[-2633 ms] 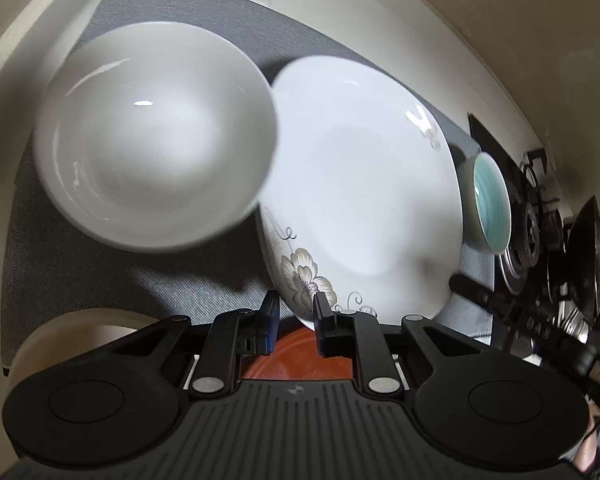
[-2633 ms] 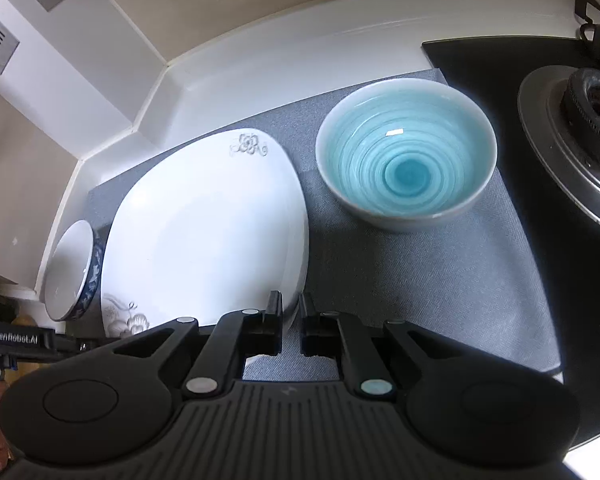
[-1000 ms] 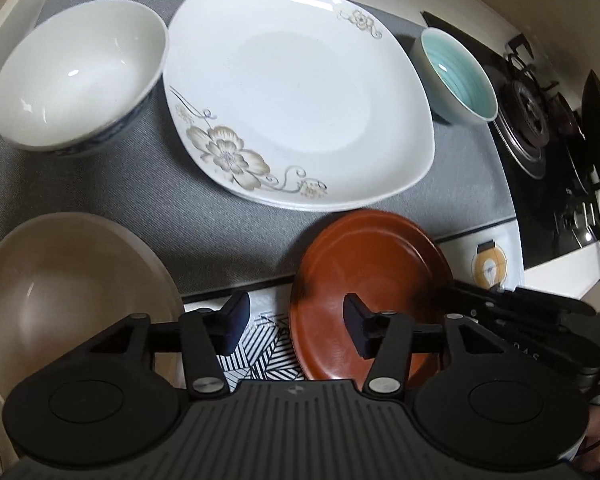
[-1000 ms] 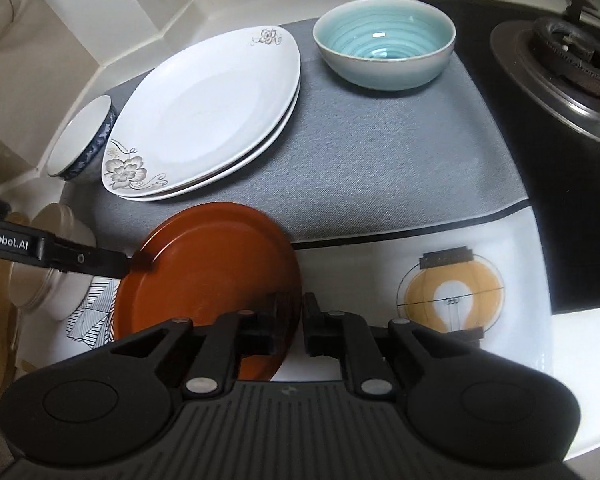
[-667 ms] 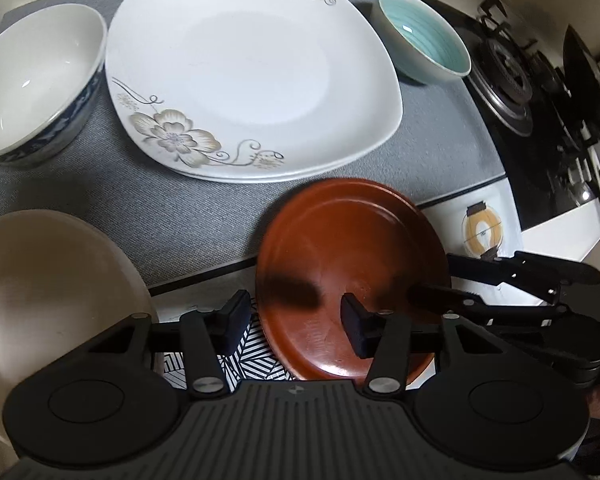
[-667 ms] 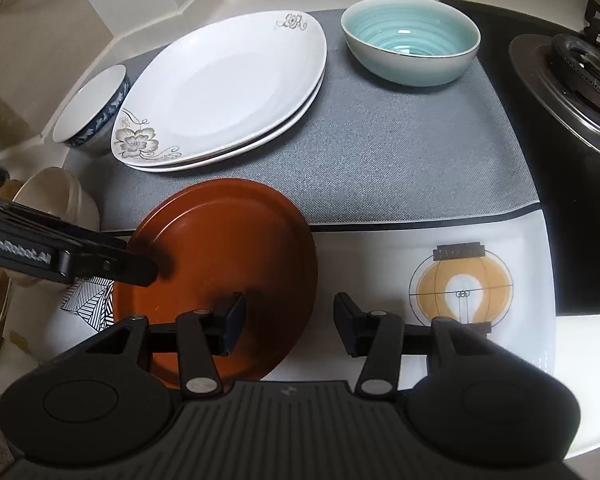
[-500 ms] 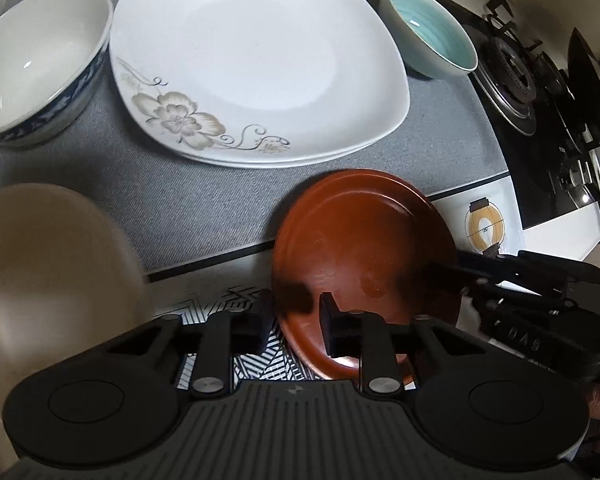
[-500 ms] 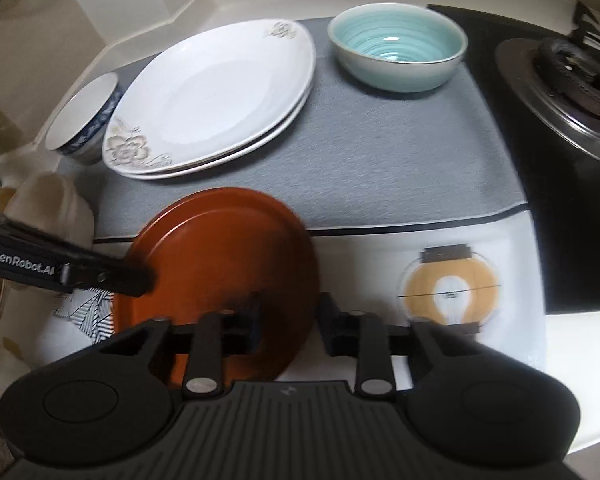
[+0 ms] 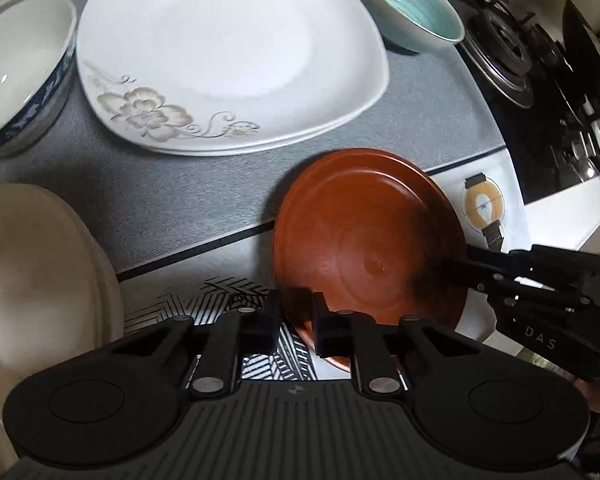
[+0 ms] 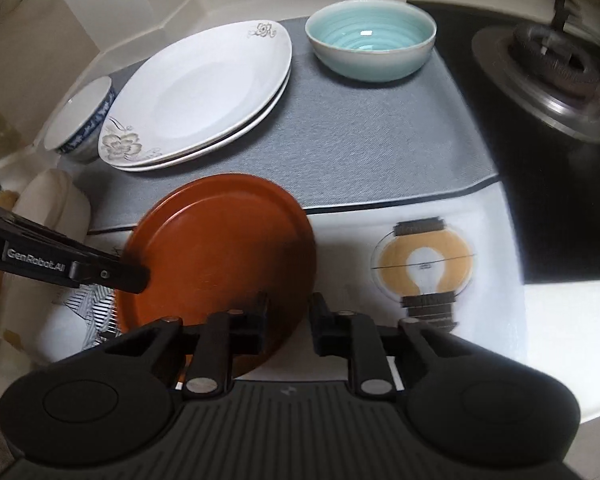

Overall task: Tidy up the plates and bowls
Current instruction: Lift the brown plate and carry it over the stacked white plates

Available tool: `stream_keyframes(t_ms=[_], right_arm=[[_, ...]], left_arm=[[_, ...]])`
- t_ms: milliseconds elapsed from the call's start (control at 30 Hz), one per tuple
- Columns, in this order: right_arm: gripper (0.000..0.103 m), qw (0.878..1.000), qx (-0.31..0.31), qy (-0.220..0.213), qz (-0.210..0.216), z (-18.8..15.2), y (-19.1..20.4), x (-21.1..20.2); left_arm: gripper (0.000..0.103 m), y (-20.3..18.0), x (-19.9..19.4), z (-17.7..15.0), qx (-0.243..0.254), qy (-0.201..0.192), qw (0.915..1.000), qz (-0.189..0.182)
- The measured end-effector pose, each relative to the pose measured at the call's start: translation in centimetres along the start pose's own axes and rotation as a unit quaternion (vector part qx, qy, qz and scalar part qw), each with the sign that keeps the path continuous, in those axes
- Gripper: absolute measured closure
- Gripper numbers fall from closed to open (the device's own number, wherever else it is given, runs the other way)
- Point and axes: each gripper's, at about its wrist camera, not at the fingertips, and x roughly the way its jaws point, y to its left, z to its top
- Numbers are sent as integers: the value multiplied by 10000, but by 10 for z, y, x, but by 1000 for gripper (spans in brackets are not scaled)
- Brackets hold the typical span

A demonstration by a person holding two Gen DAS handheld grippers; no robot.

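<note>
A brown-red plate (image 9: pixel 364 236) lies at the front of the counter, also in the right wrist view (image 10: pixel 220 248). My left gripper (image 9: pixel 294 322) is shut on its near-left rim. My right gripper (image 10: pixel 288 320) has its fingers close together around the plate's right rim. Two stacked white flowered plates (image 9: pixel 228 52) lie on the grey mat (image 9: pixel 420 112), seen also from the right (image 10: pixel 196 92). A blue-patterned white bowl (image 9: pixel 16 72) stands left of them, a turquoise bowl (image 10: pixel 370 44) to their right. A beige bowl (image 9: pixel 32 280) sits at the near left.
A gas burner (image 10: pixel 552 76) on a black hob lies to the right of the mat. A white mat with a light-bulb print (image 10: pixel 424 264) covers the counter's front right. A black-and-white patterned cloth (image 9: pixel 228 300) lies under the plate's left side.
Both grippers pulled back from the mat to the brown-red plate. The left gripper opened, then closed on its left rim. The right gripper opened, then narrowed around its right rim.
</note>
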Motion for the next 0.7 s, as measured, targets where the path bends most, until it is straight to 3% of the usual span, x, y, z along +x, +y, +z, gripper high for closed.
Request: stream_keyframes(t_ms=[167, 433, 700], right_arm=[[84, 9996, -80, -230, -166, 2, 2, -19], [84, 9974, -371, -614, -60, 19, 20, -58], [84, 9952, -470, -859, 16, 43, 34, -72]], left_arm=[[86, -7, -23, -3, 79, -272, 9995, -110], [86, -1, -64, -3, -140, -727, 9971, -184], [86, 3, -85, 1, -241, -992, 9948, -9]])
